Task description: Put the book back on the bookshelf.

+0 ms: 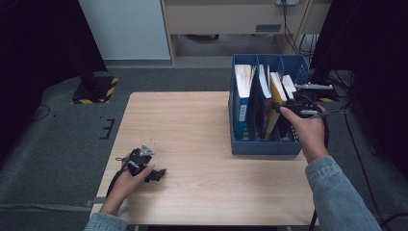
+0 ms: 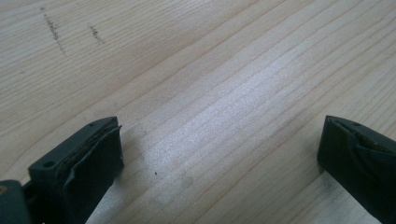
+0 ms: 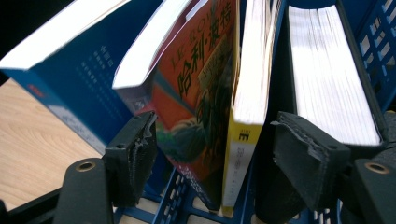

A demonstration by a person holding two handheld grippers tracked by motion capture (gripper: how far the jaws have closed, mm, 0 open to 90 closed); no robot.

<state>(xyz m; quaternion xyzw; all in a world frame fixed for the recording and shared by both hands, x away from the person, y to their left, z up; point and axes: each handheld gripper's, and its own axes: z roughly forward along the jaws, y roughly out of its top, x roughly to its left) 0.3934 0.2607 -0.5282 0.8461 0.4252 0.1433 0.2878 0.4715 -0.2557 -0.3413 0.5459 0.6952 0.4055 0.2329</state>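
Note:
A blue file rack (image 1: pixel 263 145) stands at the table's right side with several books upright in it. My right gripper (image 1: pixel 285 106) is held at the rack's right slots. In the right gripper view it (image 3: pixel 219 154) is open, its jaws either side of an orange-covered book (image 3: pixel 201 98) and a yellow-spined book (image 3: pixel 245 135). A blue book (image 3: pixel 70 79) leans to their left, and a thick book with white page edges (image 3: pixel 327 70) stands to their right. My left gripper (image 1: pixel 155 173) rests on the table near its front left, open (image 2: pixel 219 154) over bare wood.
The light wooden table (image 1: pixel 192 125) stretches between the two hands. The rack's mesh wall (image 3: pixel 376 42) is close on the right gripper's right. Grey carpet, a yellow-and-black striped stand base (image 1: pixel 98 90) and cables (image 1: pixel 308 45) lie beyond the table.

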